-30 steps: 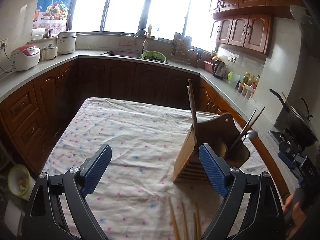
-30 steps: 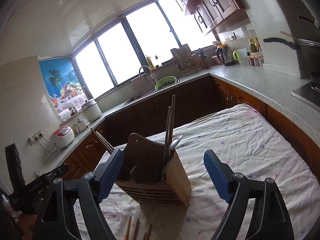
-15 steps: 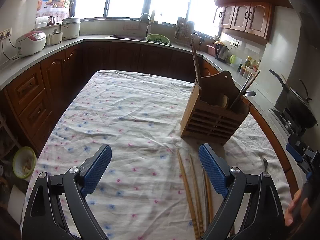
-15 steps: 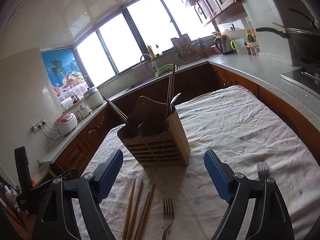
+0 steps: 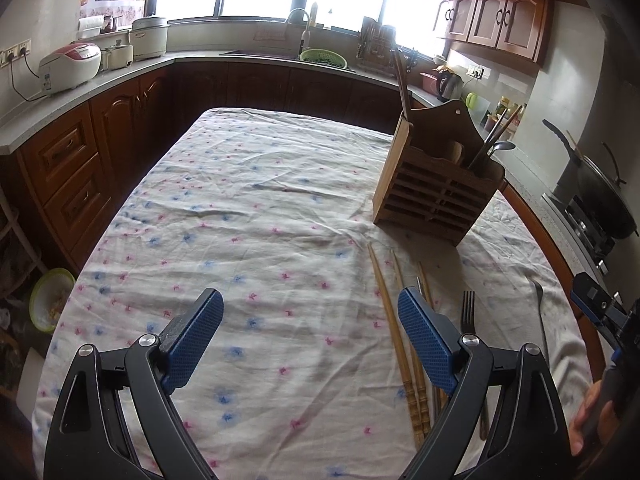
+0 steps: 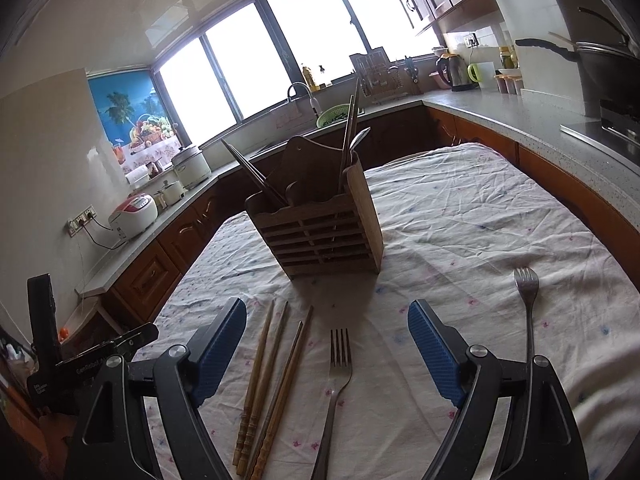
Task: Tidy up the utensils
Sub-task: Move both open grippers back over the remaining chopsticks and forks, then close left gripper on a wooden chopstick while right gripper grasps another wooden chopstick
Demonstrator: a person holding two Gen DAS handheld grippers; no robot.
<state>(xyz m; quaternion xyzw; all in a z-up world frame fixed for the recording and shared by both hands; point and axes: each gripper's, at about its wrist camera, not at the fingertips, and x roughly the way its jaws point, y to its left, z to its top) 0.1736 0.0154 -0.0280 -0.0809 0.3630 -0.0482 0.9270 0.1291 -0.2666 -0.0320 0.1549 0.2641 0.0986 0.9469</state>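
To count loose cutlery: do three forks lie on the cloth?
No, only two forks lie there: one fork beside the chopsticks, another further right.

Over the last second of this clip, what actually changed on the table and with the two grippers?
Both cameras tipped down toward the table, bringing the loose wooden chopsticks, the nearer fork and the second fork into view in front of the wooden utensil holder. Nothing was grasped or released. The left gripper and right gripper stayed wide open and empty; the holder and its contents stayed put.
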